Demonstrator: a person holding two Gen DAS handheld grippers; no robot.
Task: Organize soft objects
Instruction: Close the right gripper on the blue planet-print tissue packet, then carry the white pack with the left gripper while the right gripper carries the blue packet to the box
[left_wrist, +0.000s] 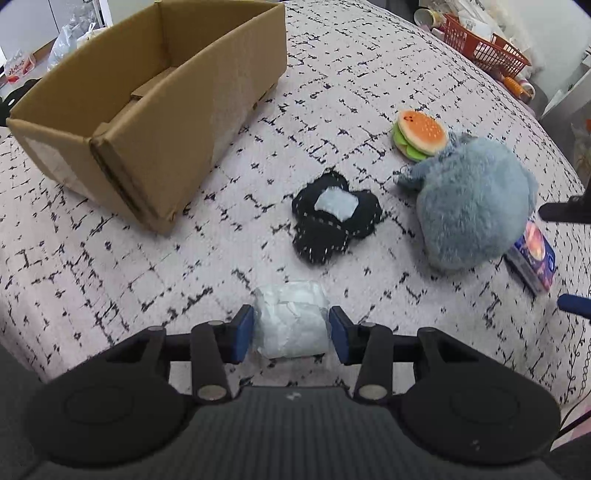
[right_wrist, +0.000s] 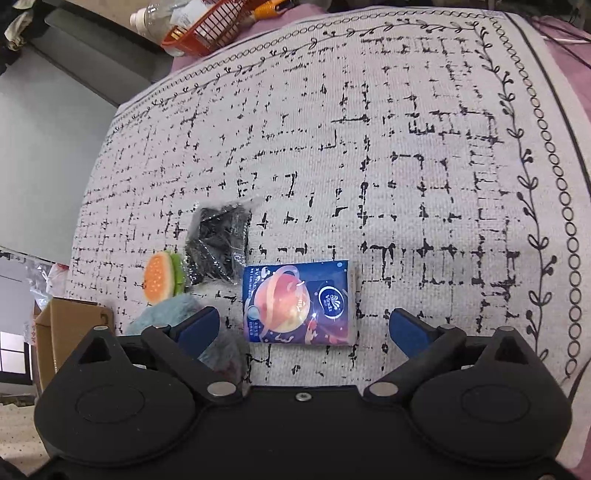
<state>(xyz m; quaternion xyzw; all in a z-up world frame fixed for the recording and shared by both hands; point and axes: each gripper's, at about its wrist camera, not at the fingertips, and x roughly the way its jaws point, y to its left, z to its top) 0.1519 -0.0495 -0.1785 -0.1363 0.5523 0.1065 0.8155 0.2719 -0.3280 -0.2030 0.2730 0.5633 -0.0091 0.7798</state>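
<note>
My left gripper (left_wrist: 291, 328) is open, one blue pad on each side of a white plastic-wrapped soft packet (left_wrist: 293, 319) that lies on the patterned cloth; whether the pads touch it I cannot tell. Beyond it lie a black stitched pouch (left_wrist: 334, 218), a grey-blue plush toy (left_wrist: 476, 205), a burger plush (left_wrist: 421, 134) and a blue tissue pack (left_wrist: 533, 256). An open cardboard box (left_wrist: 147, 99) stands at far left. My right gripper (right_wrist: 303, 326) is open around the tissue pack (right_wrist: 299, 302), not touching it. The burger plush (right_wrist: 160, 277) and a black bagged item (right_wrist: 218, 245) lie to its left.
A red plastic basket (left_wrist: 480, 42) with clutter sits past the cloth's far right edge; it also shows in the right wrist view (right_wrist: 210, 27). The plush toy (right_wrist: 166, 314) presses against my right gripper's left finger. The cloth's bordered edge (right_wrist: 546, 177) runs along the right.
</note>
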